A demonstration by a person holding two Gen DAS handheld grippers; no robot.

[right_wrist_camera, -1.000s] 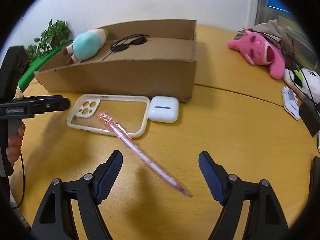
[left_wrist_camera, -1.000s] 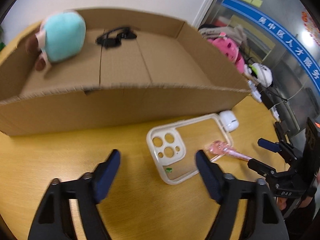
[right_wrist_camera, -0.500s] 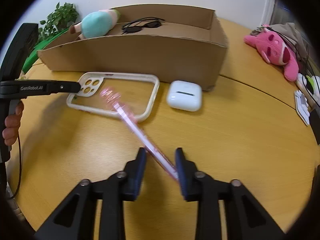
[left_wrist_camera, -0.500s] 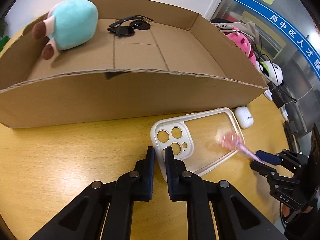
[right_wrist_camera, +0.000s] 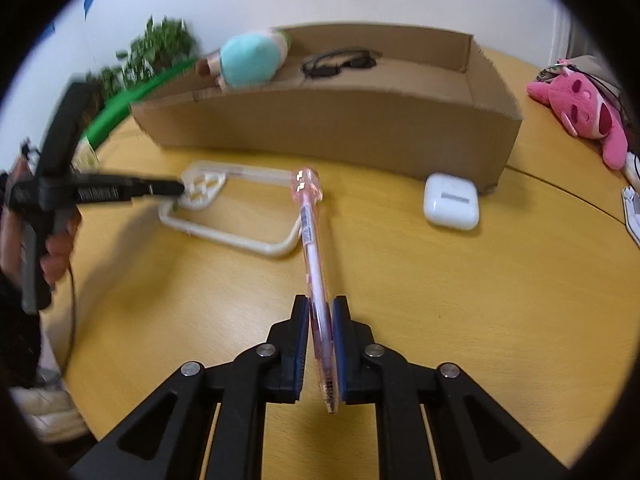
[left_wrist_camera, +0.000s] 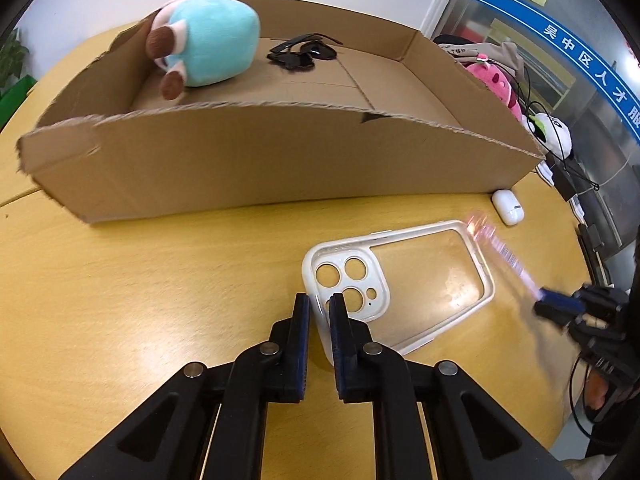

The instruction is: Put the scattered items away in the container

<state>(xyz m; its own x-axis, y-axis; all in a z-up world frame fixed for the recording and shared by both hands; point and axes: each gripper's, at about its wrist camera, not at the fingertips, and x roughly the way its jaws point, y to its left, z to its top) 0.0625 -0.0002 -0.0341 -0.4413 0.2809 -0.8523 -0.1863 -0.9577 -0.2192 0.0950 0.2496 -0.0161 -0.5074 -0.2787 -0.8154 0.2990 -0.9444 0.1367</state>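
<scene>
**Two tools grip pen and phone case beside cardboard box**

A long corrugated box [left_wrist_camera: 256, 160] spans the yellow wooden worktop [left_wrist_camera: 140, 280], its ragged near wall standing between both tools and the interior. Inside lie a teal plush [left_wrist_camera: 212, 40] at the 11 o'clock end and black sunglasses [left_wrist_camera: 304, 50] near 12. A white earbud case [right_wrist_camera: 451, 202] sits just beside the box's right corner; a pink plush [right_wrist_camera: 580, 110] lies well apart at 2 o'clock, a green plant [right_wrist_camera: 152, 52] at 10.

The left tool [left_wrist_camera: 319, 312] is clenched on the rim of the clear, white-edged phone case [left_wrist_camera: 400, 280] at its camera-cutout corner, the case otherwise lying flat on the worktop. The right tool [right_wrist_camera: 320, 316] is clamped on a translucent pink pen [right_wrist_camera: 312, 240], which points toward 12 o'clock, its ornamented top over the phone case's far end. The pen appears blurred in the left wrist view.
</scene>
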